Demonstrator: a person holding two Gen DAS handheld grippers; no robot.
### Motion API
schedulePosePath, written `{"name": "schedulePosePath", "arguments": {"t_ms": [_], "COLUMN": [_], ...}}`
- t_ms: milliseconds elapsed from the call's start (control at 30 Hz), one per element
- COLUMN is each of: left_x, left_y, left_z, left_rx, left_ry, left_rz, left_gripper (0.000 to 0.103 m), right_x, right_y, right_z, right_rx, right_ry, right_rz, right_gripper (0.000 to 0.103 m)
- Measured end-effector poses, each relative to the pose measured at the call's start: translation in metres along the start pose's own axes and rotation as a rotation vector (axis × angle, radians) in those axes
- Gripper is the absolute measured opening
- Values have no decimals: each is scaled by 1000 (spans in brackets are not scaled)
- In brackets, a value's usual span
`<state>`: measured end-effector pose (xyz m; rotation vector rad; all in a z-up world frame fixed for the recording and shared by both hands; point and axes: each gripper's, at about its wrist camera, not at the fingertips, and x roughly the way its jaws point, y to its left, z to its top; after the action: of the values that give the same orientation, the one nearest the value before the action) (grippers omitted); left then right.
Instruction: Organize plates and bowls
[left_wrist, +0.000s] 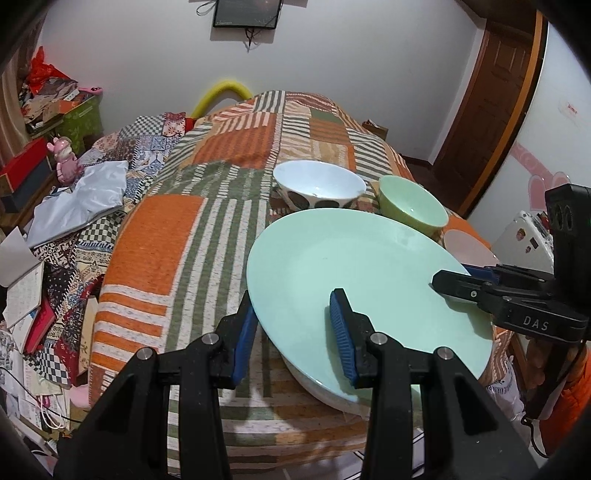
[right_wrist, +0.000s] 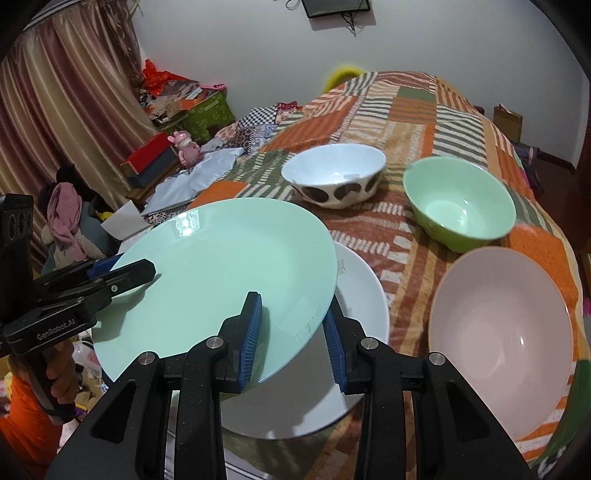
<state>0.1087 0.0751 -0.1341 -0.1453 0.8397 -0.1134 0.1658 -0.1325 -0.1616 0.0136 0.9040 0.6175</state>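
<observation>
Mint plate (right_wrist: 221, 280) above white plate (right_wrist: 354, 369); bowls beyond.

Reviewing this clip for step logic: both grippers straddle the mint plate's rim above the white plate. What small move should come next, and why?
Probably lower the mint plate straight onto the white plate and then let go. It is tilted, with the left gripper and right gripper at opposite edges, and the white plate lies directly underneath on the bedspread, so stacking looks close.
</observation>
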Motion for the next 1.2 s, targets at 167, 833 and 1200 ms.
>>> {"name": "schedulePosePath", "arguments": {"t_ms": [167,833,1200], "left_x": [11,52,67], "left_y": [-3,8,7], "left_z": [-7,-19,-20], "left_rx": [-3,-46,-31], "left_ry": [22,100,124], "left_rz": [-12,-23,-8], "left_gripper": [39,37,36], "right_x": [-1,21,21], "right_y": [-3,-10,-15], "right_z": [-8,-23,-26], "right_rx": [5,33,31], "right_ry": [-4,60,65], "right_rz": [-31,-42,-60], "right_gripper": [31,30,29]}}
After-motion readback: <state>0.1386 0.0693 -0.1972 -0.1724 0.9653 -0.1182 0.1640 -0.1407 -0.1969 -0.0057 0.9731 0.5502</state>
